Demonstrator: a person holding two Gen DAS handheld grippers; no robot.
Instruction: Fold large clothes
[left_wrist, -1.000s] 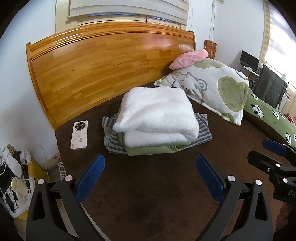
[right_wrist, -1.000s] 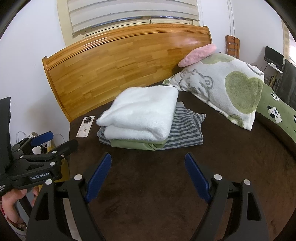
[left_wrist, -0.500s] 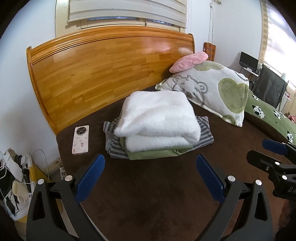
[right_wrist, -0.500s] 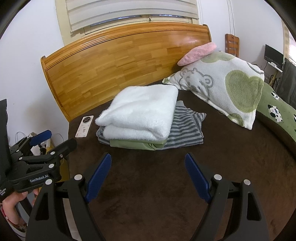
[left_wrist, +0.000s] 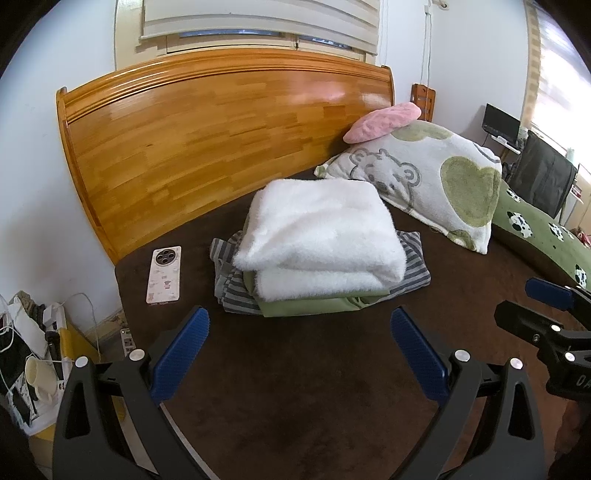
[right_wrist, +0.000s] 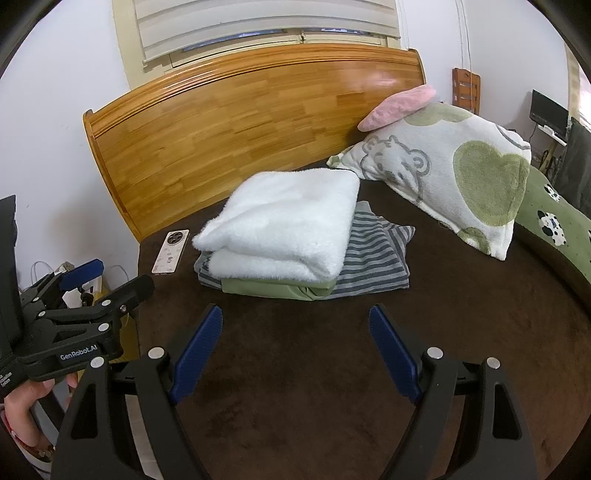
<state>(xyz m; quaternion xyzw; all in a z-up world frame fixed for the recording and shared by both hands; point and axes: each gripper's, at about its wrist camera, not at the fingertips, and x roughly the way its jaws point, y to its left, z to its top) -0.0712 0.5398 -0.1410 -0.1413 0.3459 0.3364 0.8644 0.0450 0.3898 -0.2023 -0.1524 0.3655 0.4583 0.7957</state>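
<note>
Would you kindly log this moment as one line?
left gripper: open, empty | right gripper: open, empty | white blanket folded atop striped garment | phone beside stack

i see a bed (left_wrist: 295, 387) covered in dark brown fabric, backed by a wooden headboard (left_wrist: 221, 140). lying directly on it: a striped garment (right_wrist: 373, 258) at the base of a folded stack, a phone (left_wrist: 164, 275) beside it, a bear-print pillow (left_wrist: 436, 184), and a green spotted blanket (left_wrist: 543, 236).

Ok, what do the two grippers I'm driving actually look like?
Both match: the left gripper and right gripper have black plastic frames with triangular cut-outs, silver round bolts and flat textured blue pads on the jaws. The left one's body reads "GenRobot.AI" in white. A bare hand holds it; no cables visible.
</note>
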